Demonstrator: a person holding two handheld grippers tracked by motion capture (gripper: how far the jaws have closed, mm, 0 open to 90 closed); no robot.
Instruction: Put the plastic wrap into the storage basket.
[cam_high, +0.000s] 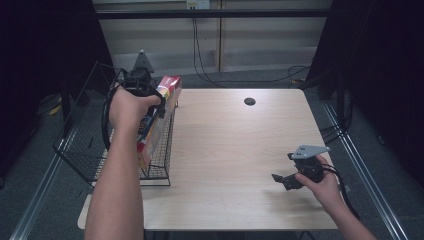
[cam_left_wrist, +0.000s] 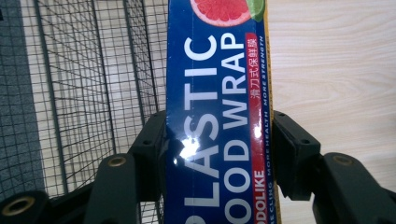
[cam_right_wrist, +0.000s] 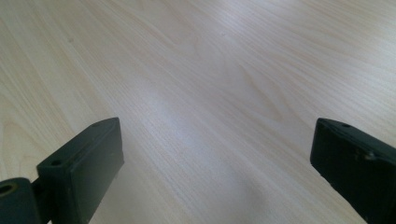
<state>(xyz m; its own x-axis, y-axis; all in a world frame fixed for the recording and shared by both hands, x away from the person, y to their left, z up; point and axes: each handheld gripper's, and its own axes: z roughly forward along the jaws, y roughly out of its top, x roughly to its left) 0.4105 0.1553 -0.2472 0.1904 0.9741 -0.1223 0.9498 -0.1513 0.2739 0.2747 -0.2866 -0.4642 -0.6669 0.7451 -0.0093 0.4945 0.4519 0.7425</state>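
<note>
A long blue plastic food wrap box (cam_left_wrist: 219, 112) with white lettering and a grapefruit picture stands between the jaws of my left gripper (cam_left_wrist: 219, 154), which is shut on it. From above, that box (cam_high: 161, 107) is held tilted over the right wall of a black wire basket (cam_high: 80, 150) at the table's left edge, with my left gripper (cam_high: 150, 97) gripping its upper part. Near the table's front right my right gripper (cam_high: 281, 181) hovers low over the bare wood, open with nothing between its jaws (cam_right_wrist: 215, 163).
The light wooden table (cam_high: 235, 150) has a dark round cable hole (cam_high: 249, 101) near its far edge. Cables hang and lie on the floor behind the table. Dark curtains stand at both sides.
</note>
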